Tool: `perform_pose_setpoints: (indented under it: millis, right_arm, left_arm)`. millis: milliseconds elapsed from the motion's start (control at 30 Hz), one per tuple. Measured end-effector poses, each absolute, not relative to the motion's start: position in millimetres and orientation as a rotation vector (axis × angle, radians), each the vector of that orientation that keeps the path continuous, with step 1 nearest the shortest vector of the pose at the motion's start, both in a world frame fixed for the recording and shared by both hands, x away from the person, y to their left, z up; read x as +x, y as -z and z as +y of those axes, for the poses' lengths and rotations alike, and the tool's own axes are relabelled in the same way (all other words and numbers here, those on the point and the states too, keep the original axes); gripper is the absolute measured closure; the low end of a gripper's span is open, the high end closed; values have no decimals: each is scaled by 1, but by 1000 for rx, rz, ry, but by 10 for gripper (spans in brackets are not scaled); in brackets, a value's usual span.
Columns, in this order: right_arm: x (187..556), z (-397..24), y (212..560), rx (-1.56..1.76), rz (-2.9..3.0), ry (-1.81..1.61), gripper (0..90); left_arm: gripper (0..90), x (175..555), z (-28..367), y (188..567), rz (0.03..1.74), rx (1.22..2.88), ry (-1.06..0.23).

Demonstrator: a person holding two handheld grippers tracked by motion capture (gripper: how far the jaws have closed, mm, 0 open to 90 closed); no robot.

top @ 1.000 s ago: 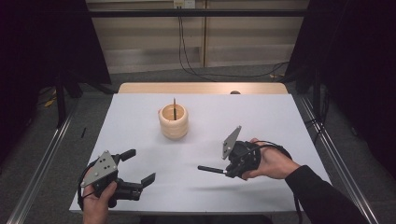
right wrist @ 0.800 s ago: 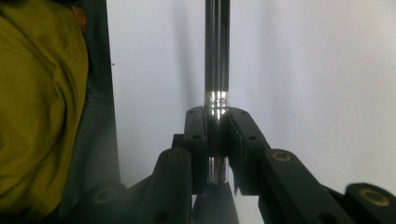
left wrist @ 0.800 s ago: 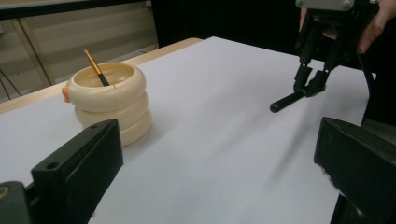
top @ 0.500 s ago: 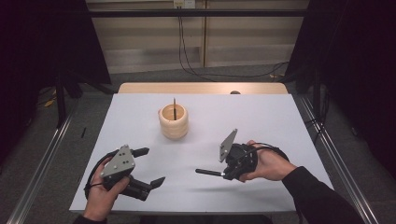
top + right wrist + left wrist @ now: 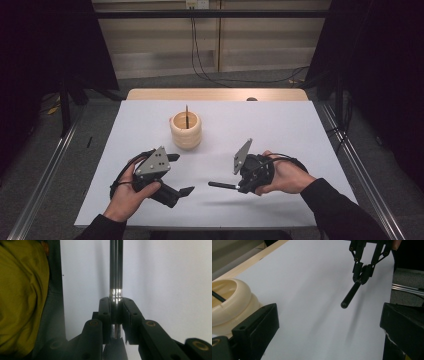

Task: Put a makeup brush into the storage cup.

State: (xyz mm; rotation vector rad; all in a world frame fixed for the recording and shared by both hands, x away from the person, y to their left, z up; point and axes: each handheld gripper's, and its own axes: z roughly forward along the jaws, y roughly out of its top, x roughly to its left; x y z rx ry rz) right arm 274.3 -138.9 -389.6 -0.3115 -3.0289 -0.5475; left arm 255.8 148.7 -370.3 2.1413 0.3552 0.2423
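While your right gripper (image 5: 239,186) pinches the black pen (image 5: 222,185) level above the table (image 5: 300,130) | your left gripper (image 5: 180,175) hangs spread and empty near the cream cup (image 5: 186,131) | pen points at it.

pen (image 5: 116,267) tip cut off, holder (image 5: 229,302) cropped

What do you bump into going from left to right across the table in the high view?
Left gripper → cream holder → black pen → right gripper
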Motion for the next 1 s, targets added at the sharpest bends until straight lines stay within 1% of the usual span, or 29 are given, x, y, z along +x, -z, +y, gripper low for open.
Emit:
perform_pose_setpoints:
  millis: [367,600,633,667,700,733,967,1000]
  right_arm:
    - [274,-133,391,-297,-3023,509,786]
    - [274,-129,392,-272,-3023,484,786]
    - [275,-128,392,-262,-3020,484,785]
    - [275,-128,393,-249,-3021,489,786]
    - [274,-127,393,-261,-3021,480,786]
    - [274,-127,393,-261,-3018,472,785]
    - [275,-124,394,-234,-3020,466,785]
    - [275,-123,395,-239,-3019,459,786]
  left_arm:
    - [23,264,116,372,261,2265,-191]
    - [30,269,97,379,199,2351,-152]
    - [31,271,96,380,175,2385,-148]
    - [33,270,93,382,189,2377,-148]
    - [36,272,92,383,157,2405,-139]
    - [36,271,90,386,178,2398,-128]
    - [56,272,80,397,177,2493,-123]
    - [72,273,80,398,162,2510,-110]
